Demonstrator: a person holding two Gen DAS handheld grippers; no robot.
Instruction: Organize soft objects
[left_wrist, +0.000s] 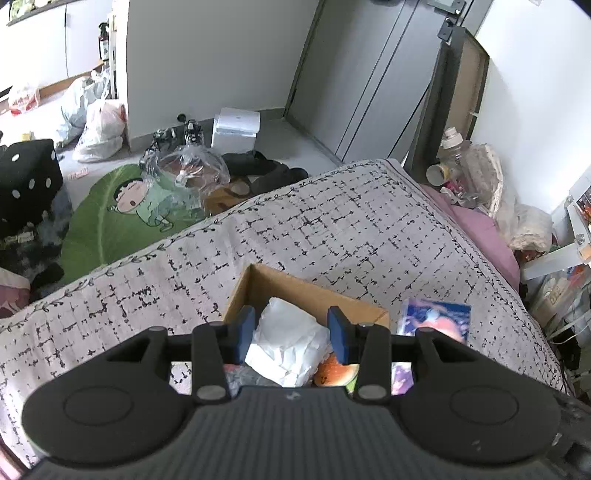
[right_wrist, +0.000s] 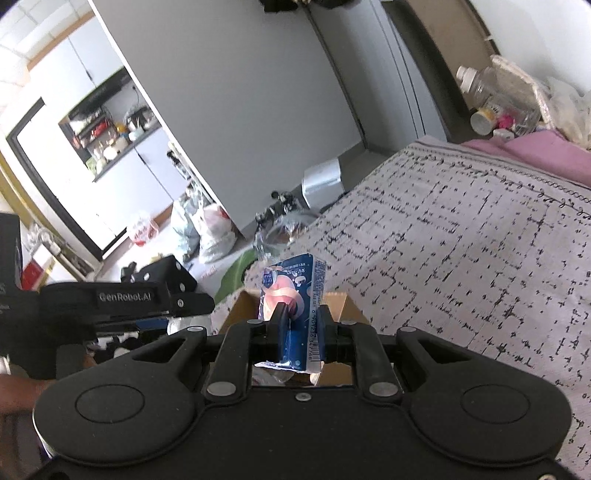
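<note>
The right claw (right_wrist: 302, 332) grips a blue snack packet (right_wrist: 295, 291) at frame centre above the cardboard box (right_wrist: 341, 299); the left claw (left_wrist: 291, 334) hangs released over crumpled white paper (left_wrist: 290, 343).

Glossy plastic packet (right_wrist: 295, 295), matt cardboard box (left_wrist: 295, 291), crumpled white paper (left_wrist: 288, 343)

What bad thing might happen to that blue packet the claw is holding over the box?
The right gripper pinches the blue tissue packet near its lower end, so it could tip or slip before reaching the cardboard box. The box already holds a white crumpled bag, so the packet may perch on top and slide out. The left gripper hangs open over the same box; the two could bump.
</note>
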